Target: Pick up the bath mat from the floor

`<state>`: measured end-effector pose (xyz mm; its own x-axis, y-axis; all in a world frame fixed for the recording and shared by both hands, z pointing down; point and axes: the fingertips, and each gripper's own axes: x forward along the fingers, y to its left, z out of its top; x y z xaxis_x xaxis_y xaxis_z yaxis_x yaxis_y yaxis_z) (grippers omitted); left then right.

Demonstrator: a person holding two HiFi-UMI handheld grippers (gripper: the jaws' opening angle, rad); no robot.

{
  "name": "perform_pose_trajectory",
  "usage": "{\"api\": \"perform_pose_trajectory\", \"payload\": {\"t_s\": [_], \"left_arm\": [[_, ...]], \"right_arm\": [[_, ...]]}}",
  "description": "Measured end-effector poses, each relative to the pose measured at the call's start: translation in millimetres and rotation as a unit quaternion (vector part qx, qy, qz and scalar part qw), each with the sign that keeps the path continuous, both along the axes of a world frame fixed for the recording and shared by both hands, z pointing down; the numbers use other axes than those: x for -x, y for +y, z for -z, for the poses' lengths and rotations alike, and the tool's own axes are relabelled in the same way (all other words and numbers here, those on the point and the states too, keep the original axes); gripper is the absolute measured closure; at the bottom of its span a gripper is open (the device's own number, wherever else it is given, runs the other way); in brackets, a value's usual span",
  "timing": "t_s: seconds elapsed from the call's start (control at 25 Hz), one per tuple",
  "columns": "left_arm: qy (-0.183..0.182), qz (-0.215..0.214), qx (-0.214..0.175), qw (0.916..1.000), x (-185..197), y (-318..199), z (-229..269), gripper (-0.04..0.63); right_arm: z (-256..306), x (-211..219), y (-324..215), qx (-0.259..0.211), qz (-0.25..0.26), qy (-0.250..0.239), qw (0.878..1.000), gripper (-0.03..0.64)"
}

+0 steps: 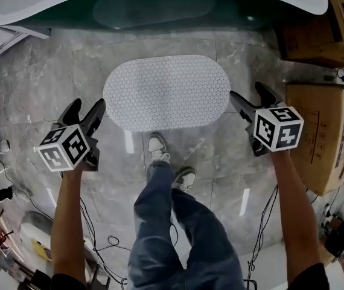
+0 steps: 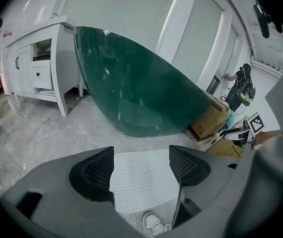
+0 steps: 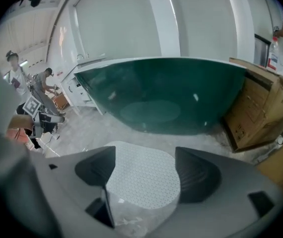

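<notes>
At the far left, a white cabinet (image 2: 37, 73) stands on the grey marble floor (image 1: 51, 83) beside the dark green bathtub (image 1: 154, 8). The left gripper (image 1: 89, 109) is held out from a bare forearm and tilts downward, its tips just off the left end of the bath mat (image 1: 167, 92). Its own view shows the jaws standing well apart with nothing gripped; the mat appears in the gap between them, farther off on the floor.

The mat is a white, dotted oval lying flat on the floor in front of the tub, between the two grippers. The person's pale shoes (image 1: 158, 148) stand just at its near edge.

The right gripper (image 1: 247, 95) mirrors the left at the mat's right end, also angled down. Its jaws are likewise wide apart and empty, with the mat's rounded end framed between them. To the right, cardboard boxes (image 1: 317, 132) sit against the wall.
</notes>
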<state>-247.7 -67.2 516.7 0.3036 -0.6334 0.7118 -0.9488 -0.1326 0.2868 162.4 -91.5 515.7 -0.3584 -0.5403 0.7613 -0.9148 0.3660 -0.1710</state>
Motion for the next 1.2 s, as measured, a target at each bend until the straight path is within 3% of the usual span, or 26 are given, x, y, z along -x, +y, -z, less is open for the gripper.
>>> {"api": "perform_pose_trajectory", "payload": {"t_s": [0.36,0.92,1.2], "left_arm": [[-0.048,-0.044,0.005,0.9979,4,7,-93,0.210],[-0.062,-0.022,-0.004,0.9978,35,-10,-240,0.175],[-0.051,-0.020,0.017,0.9983,52,-9,-311,0.146]], "right_arm": [[-91,-22,1,0.004,-0.021,-0.006,1.000,0.218],[-259,-28,-13,-0.003,-0.022,-0.003,1.000,0.190],[-322,-44,-11,0.008,-0.036,0.006,0.999,0.163]]}}
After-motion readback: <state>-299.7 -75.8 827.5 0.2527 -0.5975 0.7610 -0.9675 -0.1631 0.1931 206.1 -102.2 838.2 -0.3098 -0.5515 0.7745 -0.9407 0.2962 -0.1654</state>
